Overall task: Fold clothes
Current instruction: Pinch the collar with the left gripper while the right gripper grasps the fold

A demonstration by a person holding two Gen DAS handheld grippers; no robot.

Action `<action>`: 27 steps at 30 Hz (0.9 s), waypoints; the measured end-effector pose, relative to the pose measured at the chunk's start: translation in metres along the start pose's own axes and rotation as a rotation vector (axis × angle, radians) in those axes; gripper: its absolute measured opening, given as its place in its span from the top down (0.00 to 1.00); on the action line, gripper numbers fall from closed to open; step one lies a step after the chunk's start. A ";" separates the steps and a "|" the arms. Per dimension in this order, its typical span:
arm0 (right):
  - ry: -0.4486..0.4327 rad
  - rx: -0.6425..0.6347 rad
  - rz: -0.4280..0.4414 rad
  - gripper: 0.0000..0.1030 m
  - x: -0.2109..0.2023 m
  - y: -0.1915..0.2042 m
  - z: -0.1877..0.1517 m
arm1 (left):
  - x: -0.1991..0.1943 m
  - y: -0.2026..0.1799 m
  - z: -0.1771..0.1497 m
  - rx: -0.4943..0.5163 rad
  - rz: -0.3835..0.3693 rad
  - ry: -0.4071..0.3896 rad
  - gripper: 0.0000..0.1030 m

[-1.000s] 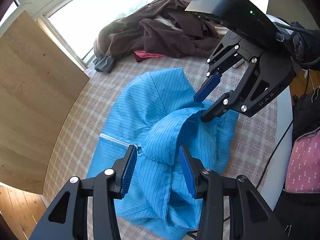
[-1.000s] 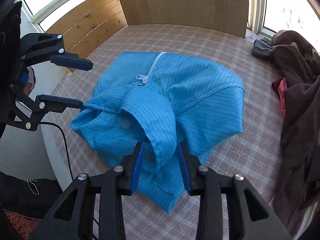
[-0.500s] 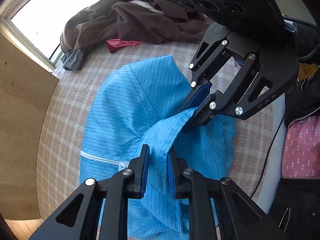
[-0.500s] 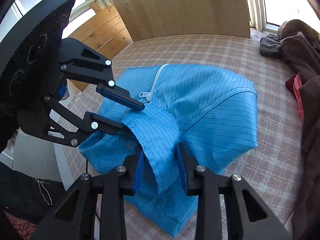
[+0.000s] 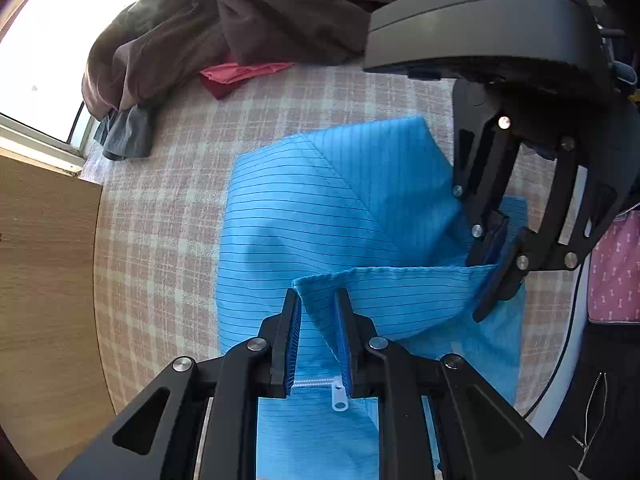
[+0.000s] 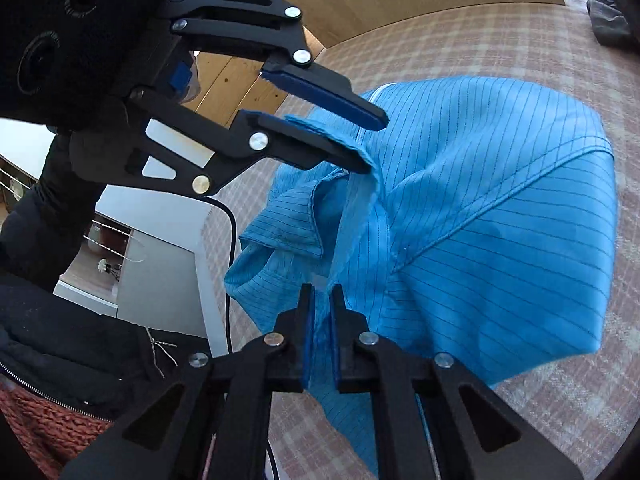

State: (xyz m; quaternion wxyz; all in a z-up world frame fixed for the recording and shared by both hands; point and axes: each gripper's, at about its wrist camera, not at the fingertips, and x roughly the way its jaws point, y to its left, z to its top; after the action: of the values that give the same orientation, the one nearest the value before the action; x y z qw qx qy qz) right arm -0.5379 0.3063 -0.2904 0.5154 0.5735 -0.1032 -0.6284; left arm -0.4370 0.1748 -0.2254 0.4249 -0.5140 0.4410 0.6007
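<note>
Both hand-held grippers are pinching one edge of the blue striped zip-up garment (image 5: 320, 216) lying on the plaid-covered bed (image 5: 160, 216): the left hand-held gripper (image 5: 318, 320) and the right hand-held gripper (image 6: 320, 312) are clamping cloth, judging mid-fold. Next, the lifted edge needs carrying across evenly. A second ago both were gaping wide.

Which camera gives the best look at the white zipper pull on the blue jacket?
The left wrist view: the white zipper pull hangs in plain sight between the left gripper fingers. In the right wrist view only a thin strip of zipper shows.
</note>
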 end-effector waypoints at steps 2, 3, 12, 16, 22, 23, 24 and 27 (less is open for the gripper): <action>0.029 0.040 0.033 0.91 0.003 -0.007 -0.001 | 0.002 0.010 -0.006 -0.050 0.011 -0.012 0.84; 0.041 0.064 0.021 0.91 0.003 -0.009 -0.004 | -0.003 0.012 -0.012 -0.079 0.016 -0.032 0.84; -0.034 0.057 -0.110 0.70 -0.060 0.020 -0.014 | -0.057 -0.064 -0.079 -0.249 0.021 -0.213 0.85; 0.008 -0.027 -0.159 0.64 -0.048 0.049 0.002 | -0.033 -0.112 -0.076 -0.248 -0.051 -0.223 0.84; 0.140 -0.040 -0.225 0.63 -0.005 0.045 0.010 | 0.015 -0.139 -0.062 -0.305 -0.060 -0.200 0.84; 0.149 -0.029 -0.224 0.63 0.000 0.041 0.011 | 0.020 -0.138 -0.063 -0.338 -0.062 -0.203 0.85; 0.158 -0.018 -0.224 0.64 0.006 0.037 0.012 | 0.023 -0.137 -0.065 -0.372 -0.078 -0.217 0.85; 0.136 0.114 -0.092 0.81 0.009 0.006 0.014 | 0.019 -0.139 -0.072 -0.428 -0.089 -0.257 0.85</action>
State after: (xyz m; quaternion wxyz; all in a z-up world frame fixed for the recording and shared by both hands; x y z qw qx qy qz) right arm -0.5450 0.2902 -0.2873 0.4583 0.6474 -0.0771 -0.6041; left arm -0.2881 0.1412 -0.2629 0.3849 -0.5304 0.2230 0.7216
